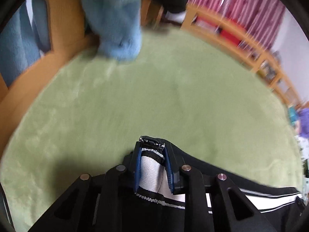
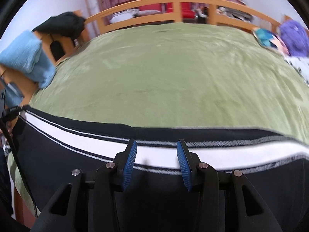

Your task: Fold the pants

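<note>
Green blanket (image 2: 164, 73) covers the bed, wooden rail (image 2: 173, 2) behind. Black pants (image 2: 154, 183) with white side stripe lie along near edge. Left tongs (image 1: 152, 154) pinch the pants' striped hem. Right tongs (image 2: 156, 158) spread wide over the stripe, gripping nothing.

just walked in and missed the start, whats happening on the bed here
A person is folding a pair of black pants with a white side stripe on a green blanket. The left hand-held gripper is clamped on a bunched end of the pants, at the white stripe. The right hand-held gripper is open, its blue pads either side of the stripe, not gripping. A light blue cloth lies at the bed's edge.
</note>
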### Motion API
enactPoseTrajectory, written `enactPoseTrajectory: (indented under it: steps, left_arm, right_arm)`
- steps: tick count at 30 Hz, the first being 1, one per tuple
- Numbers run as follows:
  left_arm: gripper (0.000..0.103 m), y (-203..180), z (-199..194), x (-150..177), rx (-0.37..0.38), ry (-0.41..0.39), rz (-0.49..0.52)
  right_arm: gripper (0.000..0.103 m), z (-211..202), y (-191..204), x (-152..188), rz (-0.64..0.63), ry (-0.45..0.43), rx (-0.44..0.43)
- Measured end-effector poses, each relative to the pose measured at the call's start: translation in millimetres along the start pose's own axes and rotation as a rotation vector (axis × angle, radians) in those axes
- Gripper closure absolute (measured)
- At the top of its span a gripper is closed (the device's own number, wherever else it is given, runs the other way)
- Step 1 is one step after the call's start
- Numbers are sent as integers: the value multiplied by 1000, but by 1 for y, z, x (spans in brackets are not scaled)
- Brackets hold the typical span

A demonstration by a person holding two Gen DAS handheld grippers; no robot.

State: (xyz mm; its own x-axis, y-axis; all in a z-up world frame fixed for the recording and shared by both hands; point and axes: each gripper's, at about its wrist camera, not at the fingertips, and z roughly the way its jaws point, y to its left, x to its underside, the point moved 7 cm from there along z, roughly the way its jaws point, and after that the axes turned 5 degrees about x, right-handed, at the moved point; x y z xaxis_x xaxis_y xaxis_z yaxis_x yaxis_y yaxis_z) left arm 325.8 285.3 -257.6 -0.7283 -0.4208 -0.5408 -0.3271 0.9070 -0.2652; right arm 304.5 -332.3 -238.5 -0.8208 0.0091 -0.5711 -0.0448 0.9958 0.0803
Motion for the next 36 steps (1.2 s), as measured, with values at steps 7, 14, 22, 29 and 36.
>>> enactPoseTrajectory:
  steps: [7,14,22,29,36]
  left_arm:
    - [37,2,-18,8,-124,-11,22]
    - [36,-37,-54,31,-68,-23,70]
    - [36,-126,-59,77,35,47,154]
    - [36,-206,-55,117,94,108,228]
    - [36,-261,-52,138,97,150,289]
  right_arm:
    - [52,22,-18,28,14,74,85]
    - [45,30,-14,32,7,99,77]
    - [40,-68,-98,42,152,-83,203]
    - [28,-119,-244,100,448,-79,355]
    - [23,-77,-310,131,823,-83,60]
